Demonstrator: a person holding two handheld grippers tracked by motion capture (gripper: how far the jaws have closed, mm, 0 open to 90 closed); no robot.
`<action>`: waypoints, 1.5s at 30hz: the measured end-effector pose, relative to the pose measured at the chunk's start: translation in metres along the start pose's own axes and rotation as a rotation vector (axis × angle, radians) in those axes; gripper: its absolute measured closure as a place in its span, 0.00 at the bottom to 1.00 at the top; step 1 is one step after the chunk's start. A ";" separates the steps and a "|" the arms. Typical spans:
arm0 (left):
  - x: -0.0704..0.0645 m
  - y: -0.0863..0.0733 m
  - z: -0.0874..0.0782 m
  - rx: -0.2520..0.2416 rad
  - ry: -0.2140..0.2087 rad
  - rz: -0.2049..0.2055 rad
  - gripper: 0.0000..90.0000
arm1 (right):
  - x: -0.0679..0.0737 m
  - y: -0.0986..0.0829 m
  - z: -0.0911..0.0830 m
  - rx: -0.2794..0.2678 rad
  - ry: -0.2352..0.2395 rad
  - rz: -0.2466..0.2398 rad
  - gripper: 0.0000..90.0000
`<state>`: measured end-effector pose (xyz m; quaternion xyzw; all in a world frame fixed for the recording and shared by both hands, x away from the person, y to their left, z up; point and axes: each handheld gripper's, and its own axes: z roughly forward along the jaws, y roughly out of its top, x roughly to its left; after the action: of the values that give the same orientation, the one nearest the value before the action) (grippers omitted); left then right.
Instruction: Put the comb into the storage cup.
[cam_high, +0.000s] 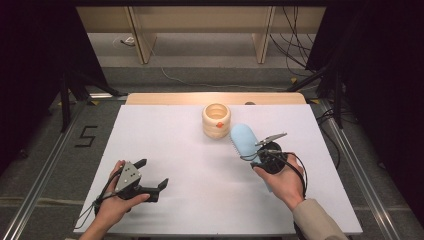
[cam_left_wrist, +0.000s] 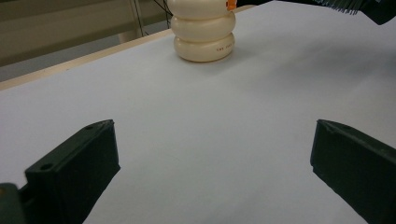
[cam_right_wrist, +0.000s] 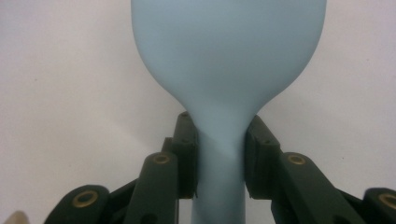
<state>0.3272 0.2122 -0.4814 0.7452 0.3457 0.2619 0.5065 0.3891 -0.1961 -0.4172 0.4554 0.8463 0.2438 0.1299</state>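
From the high view, I have the light blue brush (cam_high: 245, 140) pinched in the right tool (cam_high: 263, 158), its broad head lifted just right of the cream ringed holder (cam_high: 216, 121) that stands toward the far middle of the white counter (cam_high: 200, 200); a small orange piece (cam_high: 219, 124) sits inside the holder's mouth. My right hand (cam_high: 284, 181) comes in from the near right with the wrist angled toward the far left, so the brush points at the holder. The left tool (cam_high: 150, 175) rests low at the near left, jaws spread and holding nothing, the left hand (cam_high: 112, 202) cupped under it. In the left gripper view the 2 black jaws stand wide apart over bare counter, and the holder (cam_left_wrist: 204, 32) stands far ahead, 3 stacked rings showing. In the right gripper view the jaws press on the narrow neck of the brush (cam_right_wrist: 224, 70), just below where it flares into the head. I judge the brush light and smooth, probably soft plastic or silicone, so it could slip or twist; the neck is the sensible hold. The holder looks rigid and stable, yet a nudge could shift it.
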 end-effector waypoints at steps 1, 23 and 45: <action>0.000 0.000 0.000 0.000 0.000 0.000 0.01 | 0.000 0.000 0.000 -0.001 0.000 -0.002 0.78; -0.001 0.000 0.000 -0.002 -0.003 -0.002 0.01 | 0.016 0.011 0.002 -0.083 0.012 -0.020 0.78; -0.001 0.000 0.001 -0.003 -0.005 -0.004 0.01 | 0.030 0.020 0.003 -0.158 0.030 -0.044 0.78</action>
<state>0.3271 0.2110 -0.4812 0.7444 0.3458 0.2596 0.5088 0.3882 -0.1607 -0.4094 0.4214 0.8360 0.3139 0.1579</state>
